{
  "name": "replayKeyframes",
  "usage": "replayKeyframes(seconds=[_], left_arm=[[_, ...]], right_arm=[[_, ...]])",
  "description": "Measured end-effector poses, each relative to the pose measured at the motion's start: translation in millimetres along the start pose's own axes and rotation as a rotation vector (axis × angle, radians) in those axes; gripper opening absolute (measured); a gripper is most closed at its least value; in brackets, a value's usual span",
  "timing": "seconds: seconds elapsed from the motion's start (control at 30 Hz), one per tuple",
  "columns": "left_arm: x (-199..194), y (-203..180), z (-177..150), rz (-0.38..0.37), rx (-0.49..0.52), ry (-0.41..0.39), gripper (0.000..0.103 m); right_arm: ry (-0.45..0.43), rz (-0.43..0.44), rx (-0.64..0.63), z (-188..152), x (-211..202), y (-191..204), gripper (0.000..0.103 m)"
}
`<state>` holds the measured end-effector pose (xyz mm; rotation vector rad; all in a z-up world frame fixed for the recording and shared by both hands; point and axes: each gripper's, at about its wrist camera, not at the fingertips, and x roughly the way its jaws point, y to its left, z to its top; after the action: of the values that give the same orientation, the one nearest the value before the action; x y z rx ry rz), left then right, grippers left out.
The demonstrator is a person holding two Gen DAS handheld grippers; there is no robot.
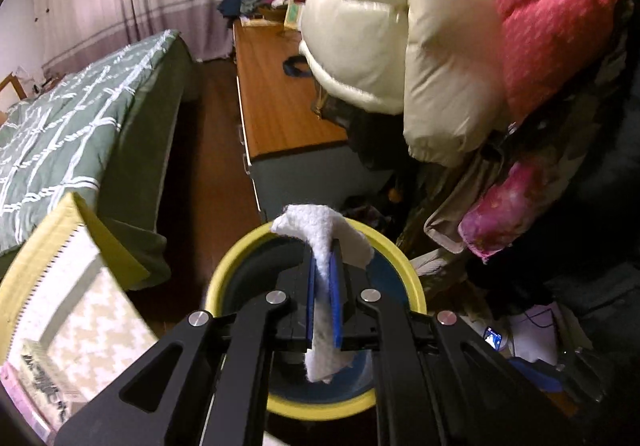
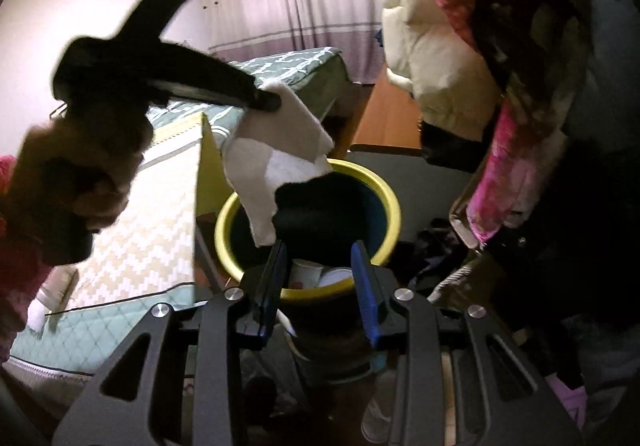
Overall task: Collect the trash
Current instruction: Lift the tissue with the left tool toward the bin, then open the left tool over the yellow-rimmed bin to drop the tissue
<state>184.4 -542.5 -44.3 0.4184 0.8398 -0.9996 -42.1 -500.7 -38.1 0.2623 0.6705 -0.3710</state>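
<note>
My left gripper (image 1: 325, 278) is shut on a white crumpled tissue (image 1: 320, 234) and holds it right above the yellow-rimmed trash bin (image 1: 240, 258). In the right wrist view the left gripper (image 2: 276, 100) shows at upper left with the tissue (image 2: 276, 150) hanging over the bin (image 2: 392, 206). My right gripper (image 2: 320, 258) has its blue pads apart around a black cloth-like object (image 2: 320, 222) over the bin's near rim. White paper cups (image 2: 320, 278) lie inside the bin.
A bed with a green quilt (image 1: 72, 134) is at left, a wooden dresser (image 1: 280, 98) behind the bin. Hanging jackets (image 1: 400, 26) crowd the right. A yellow-edged patterned box (image 1: 80, 266) stands left of the bin. Clutter lies on the floor at right.
</note>
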Motion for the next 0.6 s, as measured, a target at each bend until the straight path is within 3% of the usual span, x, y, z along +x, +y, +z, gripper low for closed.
replayKeyframes(seconds=[0.23,0.27,0.3,0.33,0.4,0.6], left_arm=[[50.0,-0.2,-11.2,0.014,-0.028,0.098,0.011],[53.8,0.5,-13.9,0.021,-0.030,0.109,0.019],[55.3,1.5,-16.6,0.029,-0.035,0.109,0.053],[53.5,2.8,-18.8,0.042,-0.035,0.096,0.075],[49.8,2.8,-21.2,0.074,-0.014,0.069,0.077],[34.6,10.6,-23.0,0.057,-0.039,0.069,0.082]], right_arm=[[0.003,-0.013,0.019,-2.4,-2.4,-12.1,0.033],[0.004,-0.014,0.020,-2.6,-2.4,-13.1,0.033],[0.004,-0.015,0.020,-2.7,-2.6,-13.4,0.033],[0.003,-0.015,0.020,-2.7,-3.4,-13.3,0.033],[0.002,-0.018,0.018,-2.6,-5.3,-11.2,0.033],[-0.001,-0.035,0.013,-3.1,-12.2,-10.4,0.035]])
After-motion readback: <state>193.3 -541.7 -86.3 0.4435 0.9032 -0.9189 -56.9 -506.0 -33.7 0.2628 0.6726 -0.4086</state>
